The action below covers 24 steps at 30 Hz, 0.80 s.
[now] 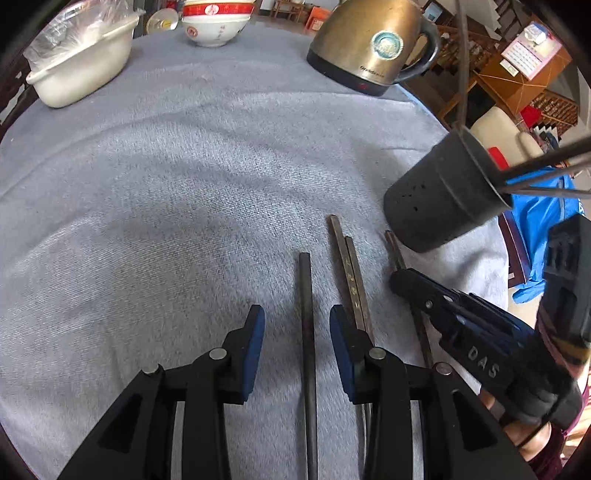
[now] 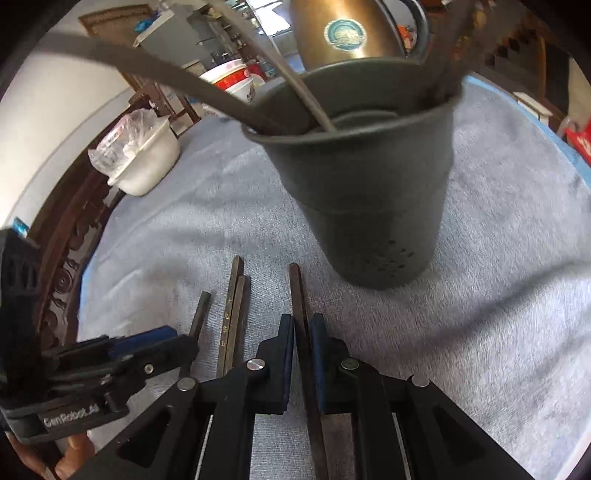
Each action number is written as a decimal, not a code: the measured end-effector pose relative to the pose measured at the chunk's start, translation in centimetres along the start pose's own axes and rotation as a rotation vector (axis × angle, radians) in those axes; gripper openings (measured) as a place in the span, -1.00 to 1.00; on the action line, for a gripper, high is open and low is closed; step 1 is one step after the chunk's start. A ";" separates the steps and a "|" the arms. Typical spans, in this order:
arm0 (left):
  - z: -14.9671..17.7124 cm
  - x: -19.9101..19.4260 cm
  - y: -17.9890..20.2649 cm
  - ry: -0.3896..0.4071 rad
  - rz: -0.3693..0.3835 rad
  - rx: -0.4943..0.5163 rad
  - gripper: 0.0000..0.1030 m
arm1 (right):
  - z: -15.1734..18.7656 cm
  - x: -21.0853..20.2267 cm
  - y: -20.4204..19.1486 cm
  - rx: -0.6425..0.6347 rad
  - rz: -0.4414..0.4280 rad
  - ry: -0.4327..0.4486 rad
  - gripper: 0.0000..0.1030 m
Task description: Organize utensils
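Several dark chopsticks lie side by side on the grey cloth. My left gripper [image 1: 297, 325] is open, its blue pads on either side of one dark chopstick [image 1: 306, 295] without touching it. A pair of brown chopsticks [image 1: 351, 273] lies just to its right. My right gripper [image 2: 301, 326] is shut on the rightmost brown chopstick [image 2: 297, 291], which lies low on the cloth; it also shows in the left wrist view [image 1: 393, 245]. A dark grey utensil holder [image 2: 369, 192] stands just beyond, with several utensils in it; it also shows in the left wrist view [image 1: 439, 195].
A brass-coloured electric kettle [image 1: 369, 40] stands at the back right. A stack of red and white bowls [image 1: 214, 22] stands at the back. A white tub with a plastic bag [image 1: 81, 62] is at the back left. The table's edge [image 1: 480, 236] runs close on the right.
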<state>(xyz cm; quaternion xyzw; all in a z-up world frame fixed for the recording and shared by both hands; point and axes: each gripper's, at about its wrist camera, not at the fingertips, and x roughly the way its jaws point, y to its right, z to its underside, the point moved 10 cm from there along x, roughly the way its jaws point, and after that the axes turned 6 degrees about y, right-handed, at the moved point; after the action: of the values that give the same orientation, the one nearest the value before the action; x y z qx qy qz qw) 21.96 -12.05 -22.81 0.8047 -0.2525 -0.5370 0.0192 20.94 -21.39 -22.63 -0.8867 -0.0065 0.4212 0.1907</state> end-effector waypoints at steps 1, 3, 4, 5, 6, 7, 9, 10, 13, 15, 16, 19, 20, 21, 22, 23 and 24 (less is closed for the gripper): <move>-0.1 0.2 0.1 -0.003 0.006 -0.004 -0.28 | -0.1 0.1 -0.1 -0.014 0.006 0.001 -0.76; -0.5 0.5 0.2 0.000 0.010 -0.005 -0.28 | -0.1 0.2 -0.3 -0.034 0.011 0.007 -0.77; -0.6 0.6 0.3 0.002 0.011 -0.004 -0.28 | -0.2 0.3 -0.3 -0.045 0.017 0.008 -0.79; -0.7 0.7 0.3 0.004 0.012 -0.003 -0.28 | -0.2 0.2 -0.4 -0.052 0.021 0.013 -0.82; -0.8 0.8 0.4 0.007 0.014 0.000 -0.28 | -0.2 0.2 -0.5 -0.055 0.024 0.017 -0.83; -0.9 0.8 0.5 0.009 0.012 0.001 -0.31 | -0.2 0.0 -0.5 -0.055 0.023 0.026 -0.84; -1.2 1.1 0.4 0.014 0.000 0.008 -0.52 | -0.4 -0.7 -0.6 -0.057 0.013 0.050 -0.85; -1.3 1.2 0.3 0.015 -0.005 0.010 -0.65 | -0.7 -1.1 -0.8 -0.060 0.011 0.065 -0.85; -1.2 1.2 0.1 0.018 -0.009 0.008 -0.84 | -1.2 -2.6 -1.3 -0.073 -0.013 0.102 -0.85; -1.5 0.6 -0.1 0.043 -0.022 0.010 -0.84 | -1.4 -3.9 -1.5 -0.082 -0.035 0.123 -0.85; -1.6 0.1 -0.1 0.059 -0.020 0.009 -0.84 | -1.6 -4.2 -1.9 -0.084 -0.045 0.132 -0.85; -2.2 -1.5 -0.2 0.104 -0.022 0.008 -0.84 | -1.6 -6.2 -2.5 -0.101 -0.083 0.166 -0.85; -2.4 -2.3 -0.2 0.122 -0.022 0.008 -0.85 | -1.7 -6.9 -2.7 -0.109 -0.095 0.177 -0.85; -2.6 -3.1 -0.1 0.141 -0.019 0.007 -0.85 | -1.6 -7.7 -2.8 -0.116 -0.108 0.188 -0.85; -2.8 -4.0 -0.1 0.159 -0.016 0.008 -0.85 | -1.7 -8.3 -3.2 -0.124 -0.119 0.201 -0.85; -3.1 -5.1 -0.1 0.182 -0.014 0.011 -0.85 | -1.8 -9.1 -3.5 -0.135 -0.129 0.217 -0.85; -3.3 -6.0 -0.1 0.201 -0.015 0.015 -0.85 | -1.8 -9.9 -3.7 -0.143 -0.139 0.230 -0.85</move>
<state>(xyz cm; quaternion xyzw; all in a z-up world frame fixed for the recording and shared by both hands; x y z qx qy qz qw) 23.12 -10.22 -16.30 0.8566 -0.2472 -0.4516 0.0341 16.47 -20.32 -12.96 -0.9378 -0.0759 0.3011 0.1550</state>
